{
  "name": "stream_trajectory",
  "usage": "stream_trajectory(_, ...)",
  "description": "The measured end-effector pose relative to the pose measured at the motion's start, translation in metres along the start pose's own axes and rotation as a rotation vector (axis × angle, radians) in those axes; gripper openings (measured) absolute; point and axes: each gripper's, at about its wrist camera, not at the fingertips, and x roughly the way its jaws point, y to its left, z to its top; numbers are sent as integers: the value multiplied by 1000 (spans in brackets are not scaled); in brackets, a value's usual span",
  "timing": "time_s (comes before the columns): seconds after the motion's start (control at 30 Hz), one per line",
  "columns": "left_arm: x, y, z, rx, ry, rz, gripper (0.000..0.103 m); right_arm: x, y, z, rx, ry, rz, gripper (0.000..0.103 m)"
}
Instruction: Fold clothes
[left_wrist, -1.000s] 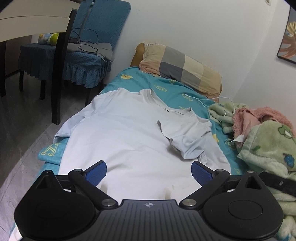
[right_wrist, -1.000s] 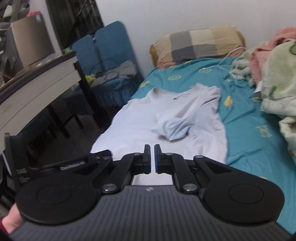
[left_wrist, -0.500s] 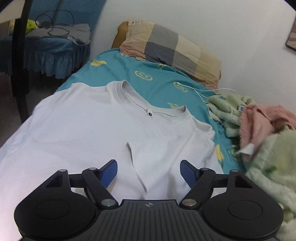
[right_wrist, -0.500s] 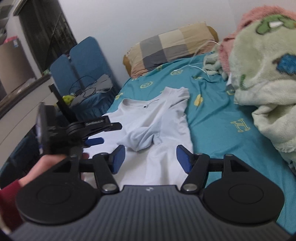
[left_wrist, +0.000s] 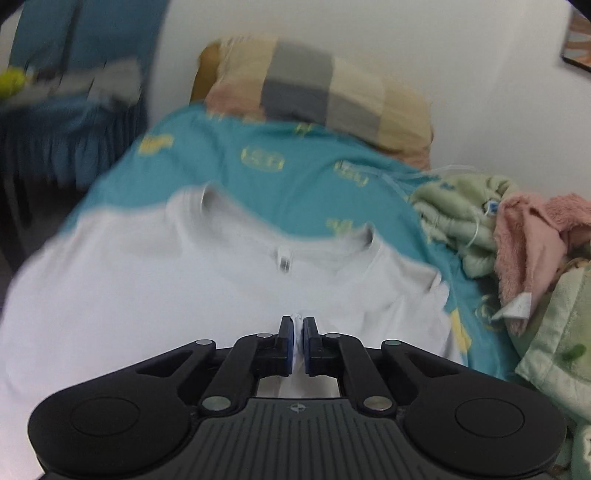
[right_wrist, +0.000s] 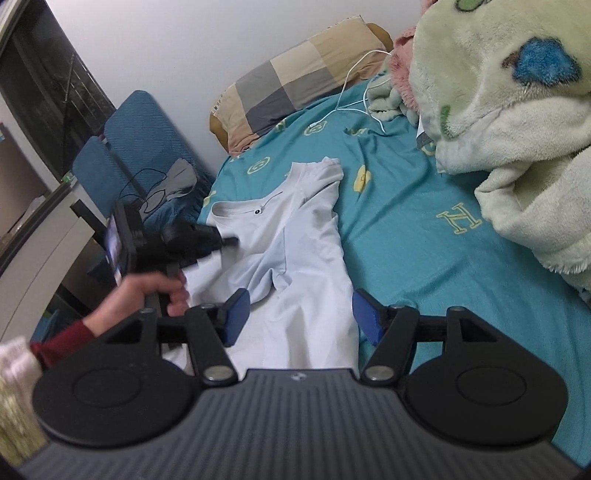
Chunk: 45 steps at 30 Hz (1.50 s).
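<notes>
Since half a second ago the left gripper (left_wrist: 298, 334) has dropped low over the T-shirt (left_wrist: 155, 295) and shut: its jaws, spread then, now pinch a small ridge of white fabric just below the collar. The right gripper (right_wrist: 300, 317) has shifted little; its jaws stand spread above the shirt's right side, holding nothing.

The T-shirt lies on the teal bed sheet (right_wrist: 424, 236), chest up, collar toward the checked pillow (right_wrist: 295, 85). Its right sleeve (right_wrist: 266, 273) is already turned inward across the chest, bunched rather than flat, while the left side spreads wide toward the bed's edge. The person's hand (right_wrist: 162, 291) grips the left tool's handle beside the shirt.

Judging by this, the step in hand looks like taking hold of the fabric near that folded-in sleeve, to flatten or reposition it. The next move probably calls for a gentle lift and pull, keeping the thin cloth from slipping out of the pinch, with the right jaws free to catch the hem side. The left view is blurred, so exactly which layer is pinched cannot be told.
</notes>
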Motion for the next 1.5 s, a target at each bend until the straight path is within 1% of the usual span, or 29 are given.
stream_trajectory(0.13, 9, -9, 34, 53, -50, 102, 5, 4, 5, -4, -25, 16, -4, 65)
stream_trajectory(0.23, 26, -9, 40, 85, -48, 198, 6, 7, 7, -5, -39, 20, -17, 65)
stream_trajectory(0.27, 32, -6, 39, 78, -33, 219, 6, 8, 7, -5, -44, 19, -22, 65)
stream_trajectory(0.33, 39, 1, 34, 35, -17, 213, 8, 9, 8, -5, -54, 18, -30, 65)
stream_trajectory(0.4, 40, 8, 26, -6, -22, 190, 18, 9, 8, -5, -64, 19, -31, 65)
stream_trajectory(0.5, 28, 12, 14, -8, -16, 174, 24, 9, 8, -6, -77, 21, -29, 65)
stream_trajectory(0.53, 19, 13, 10, -7, -18, 160, 26, 10, 9, -6, -82, 22, -27, 65)
stream_trajectory(0.6, -4, 13, 1, -10, -27, 131, 41, 9, 12, -7, -101, 18, -20, 65)
stream_trajectory(0.67, -34, 11, -10, -8, -41, 99, 46, 7, 16, -7, -123, 13, -12, 65)
stream_trajectory(0.73, -69, 6, -22, 7, -49, 93, 50, 5, 20, -8, -148, 3, -5, 65)
stream_trajectory(0.77, -87, 3, -29, 15, -53, 91, 55, 3, 23, -9, -165, -7, -3, 65)
stream_trajectory(0.83, -129, -6, -45, 39, -70, 103, 60, -2, 28, -9, -200, -30, 0, 65)
stream_trajectory(0.9, -173, -12, -64, 58, -92, 116, 70, -7, 33, -10, -224, -50, 3, 65)
stream_trajectory(1.07, -278, -30, -116, 122, -143, 179, 81, -17, 44, -15, -277, -79, 9, 65)
stream_trajectory(1.17, -326, -38, -142, 142, -152, 194, 85, -27, 52, -19, -298, -81, 16, 65)
stream_trajectory(1.2, -333, -38, -149, 142, -158, 186, 86, -33, 55, -21, -299, -83, 27, 65)
stream_trajectory(1.23, -339, -39, -157, 142, -163, 178, 88, -39, 58, -24, -301, -85, 35, 71)
stream_trajectory(1.27, -346, -39, -164, 142, -168, 169, 90, -46, 60, -27, -304, -89, 41, 75)
stream_trajectory(1.3, -352, -39, -171, 142, -173, 161, 95, -53, 63, -29, -312, -94, 52, 84)
stream_trajectory(1.37, -365, -40, -186, 141, -184, 144, 102, -65, 70, -35, -360, -109, 67, 85)
stream_trajectory(1.43, -378, -41, -200, 141, -195, 126, 103, -74, 76, -40, -394, -110, 48, 85)
stream_trajectory(1.5, -384, -41, -212, 143, -196, 118, 103, -81, 80, -42, -393, -94, 37, 85)
